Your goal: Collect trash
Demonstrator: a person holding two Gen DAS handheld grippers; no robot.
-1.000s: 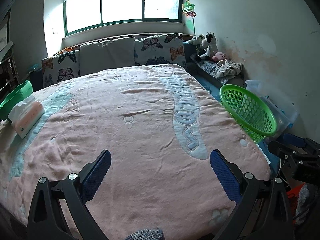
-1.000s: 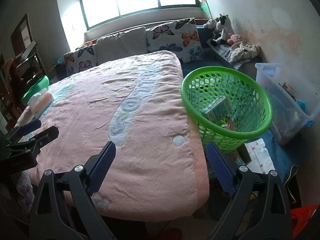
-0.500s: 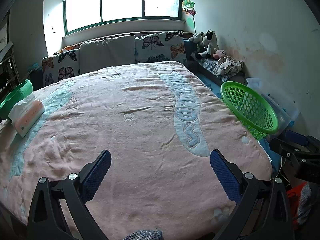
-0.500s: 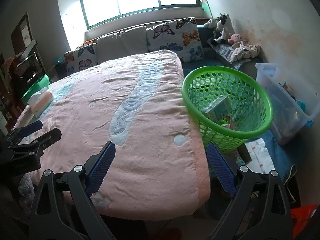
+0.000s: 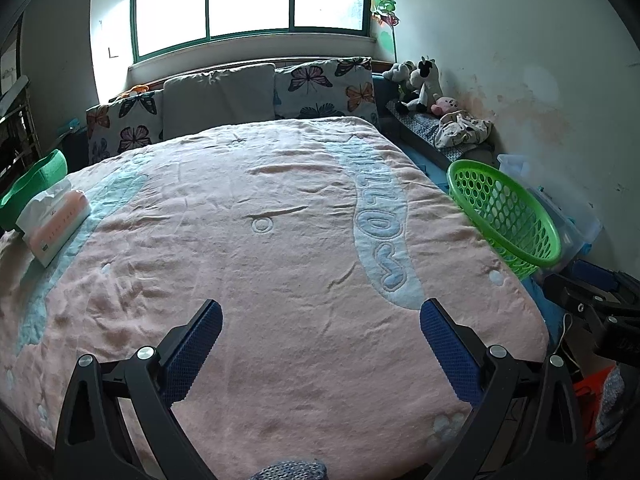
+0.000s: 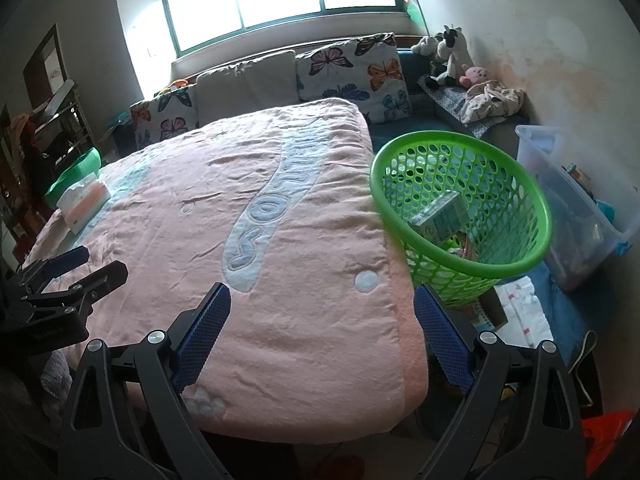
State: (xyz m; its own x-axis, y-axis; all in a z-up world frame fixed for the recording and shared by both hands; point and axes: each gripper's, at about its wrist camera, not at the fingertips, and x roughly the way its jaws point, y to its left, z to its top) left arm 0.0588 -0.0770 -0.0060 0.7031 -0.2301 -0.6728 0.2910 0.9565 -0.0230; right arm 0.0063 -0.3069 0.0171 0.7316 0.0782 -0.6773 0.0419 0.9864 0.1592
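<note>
A green mesh basket (image 6: 520,196) stands tilted beside the bed's right side, with a small light carton (image 6: 440,218) and other scraps inside. The same basket (image 5: 508,216) shows at the right of the left wrist view. My right gripper (image 6: 320,328) hangs open over the foot corner of the pink blanket (image 6: 280,220), nothing between its blue pads. My left gripper (image 5: 320,344) is open too, above the blanket's (image 5: 260,240) near end. Each gripper appears at the edge of the other's view: the left gripper (image 6: 68,276), the right gripper (image 5: 592,300).
A tissue pack (image 5: 54,224) and a green tub (image 5: 32,188) lie at the bed's left edge. Pillows (image 5: 220,100) line the headboard under the window. Soft toys (image 6: 448,56), a clear storage bin (image 6: 576,208) and floor clutter sit along the right wall.
Both views have drawn back slightly from the bed, so the basket looks a little smaller and farther. Both grippers stay open and empty.
</note>
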